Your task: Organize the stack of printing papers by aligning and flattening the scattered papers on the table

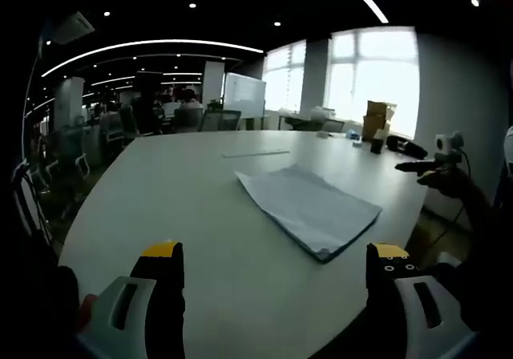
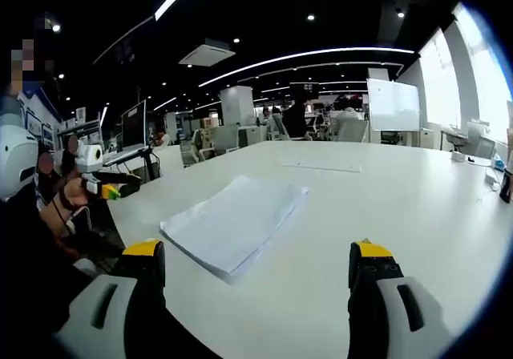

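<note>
Tool (image 2: 255,272) just short of papers (image 2: 234,223)

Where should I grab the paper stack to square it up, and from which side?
Take the paper stack at its near corner, coming in low from the table edge side. It lies flat with sheets slightly fanned, and that corner points between the right gripper tips, both jaws wide apart. The left gripper could probably steady the opposite edge.
</note>
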A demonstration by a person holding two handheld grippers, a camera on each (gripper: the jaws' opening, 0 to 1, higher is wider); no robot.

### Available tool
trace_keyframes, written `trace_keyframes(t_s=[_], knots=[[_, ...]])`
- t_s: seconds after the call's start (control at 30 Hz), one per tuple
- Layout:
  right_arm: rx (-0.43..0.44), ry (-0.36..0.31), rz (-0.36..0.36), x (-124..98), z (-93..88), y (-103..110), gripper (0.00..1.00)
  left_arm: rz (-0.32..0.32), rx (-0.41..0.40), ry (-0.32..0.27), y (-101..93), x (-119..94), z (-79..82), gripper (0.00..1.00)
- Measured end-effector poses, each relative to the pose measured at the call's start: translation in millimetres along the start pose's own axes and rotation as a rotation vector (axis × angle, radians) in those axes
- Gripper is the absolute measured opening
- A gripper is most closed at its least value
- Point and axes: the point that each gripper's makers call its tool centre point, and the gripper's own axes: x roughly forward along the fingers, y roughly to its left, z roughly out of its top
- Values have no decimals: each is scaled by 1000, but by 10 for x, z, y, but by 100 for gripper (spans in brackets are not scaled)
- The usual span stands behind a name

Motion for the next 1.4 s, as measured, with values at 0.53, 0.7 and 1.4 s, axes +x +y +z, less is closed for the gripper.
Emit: trace_keyframes(t_s=[0.53, 0.7, 1.4], knots=[[3, 1, 2, 9, -18, 6, 90, 3, 1, 1, 8, 5, -18, 97], [5, 8, 4, 15, -43, 7, 90, 6, -3, 6, 21, 18, -33, 97], [7, 11, -4, -3, -65, -21, 90, 8, -5, 11, 27, 32, -46, 97]])
